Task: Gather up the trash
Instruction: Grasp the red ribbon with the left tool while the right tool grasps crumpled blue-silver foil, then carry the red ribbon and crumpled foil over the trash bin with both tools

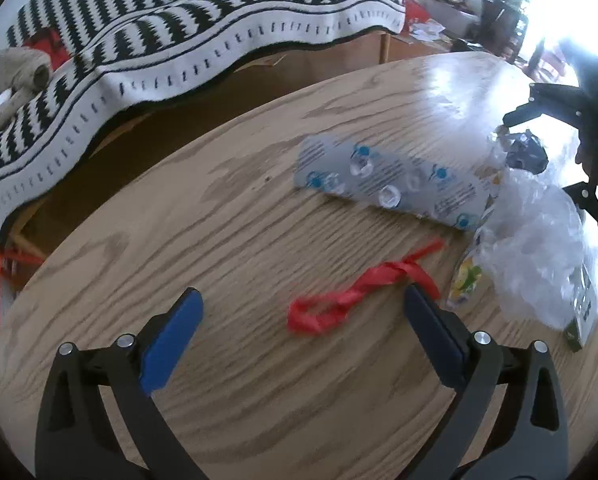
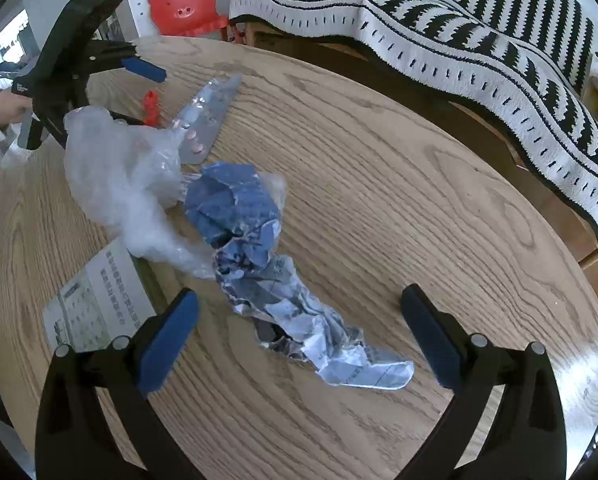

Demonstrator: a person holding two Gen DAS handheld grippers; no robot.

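Both tools are held spread, empty, above the bench (image 1: 219, 420): the left tool (image 1: 299, 316) brackets the red ribbon (image 1: 347, 296) at lower centre, the right tool (image 2: 299, 320) the crumpled blue paper (image 2: 259, 248), presumably for pickup.

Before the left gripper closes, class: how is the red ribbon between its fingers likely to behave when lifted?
The red ribbon is thin, twisted and knotted, so it will probably hang limp rather than hold its shape. It looks very light, and lies flat on the wooden table, so the open left gripper may struggle to get under it. Its glossy surface suggests it could slip.
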